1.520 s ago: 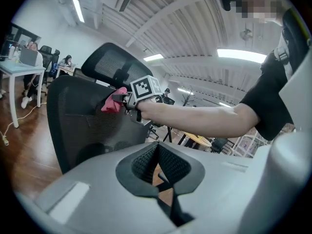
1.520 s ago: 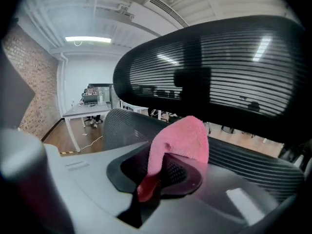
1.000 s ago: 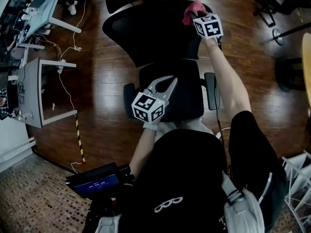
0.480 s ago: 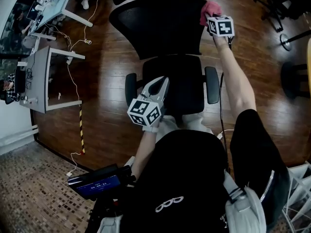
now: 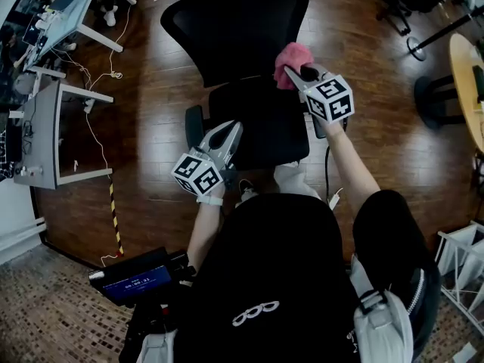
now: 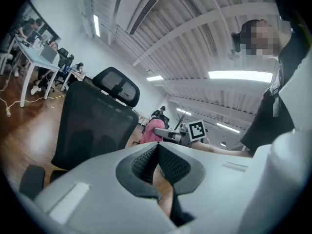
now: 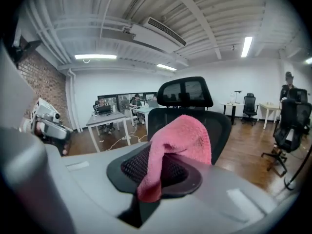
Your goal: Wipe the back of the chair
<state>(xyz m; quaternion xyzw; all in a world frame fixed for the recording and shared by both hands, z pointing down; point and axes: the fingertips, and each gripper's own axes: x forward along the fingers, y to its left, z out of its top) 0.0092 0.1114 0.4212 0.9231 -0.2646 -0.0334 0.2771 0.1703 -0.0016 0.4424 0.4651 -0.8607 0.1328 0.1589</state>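
The black office chair shows its mesh back [image 5: 234,29] at the top of the head view, with its seat [image 5: 253,123] below it. My right gripper [image 5: 291,72] is shut on a pink cloth [image 5: 293,55], held over the seat's right side, just short of the back's lower right edge. In the right gripper view the pink cloth [image 7: 178,140] drapes over the jaws, and the chair back [image 7: 222,126] and headrest [image 7: 184,91] stand behind it. My left gripper [image 5: 229,131] is shut on nothing, over the seat's left front. The left gripper view shows the chair back [image 6: 92,126] and the cloth [image 6: 152,130].
White desks [image 5: 68,6] and a white table [image 5: 53,138] stand at the left, with cables and a yellow-black strip [image 5: 113,218] on the wooden floor. Other chair bases [image 5: 423,44] and a round table [image 5: 469,82] are at the right. A white rack [image 5: 461,271] stands at the lower right.
My right gripper has come back from the top right edge of the chair back toward the seat, with the pink cloth still in it. The left gripper stayed shut near the seat front.
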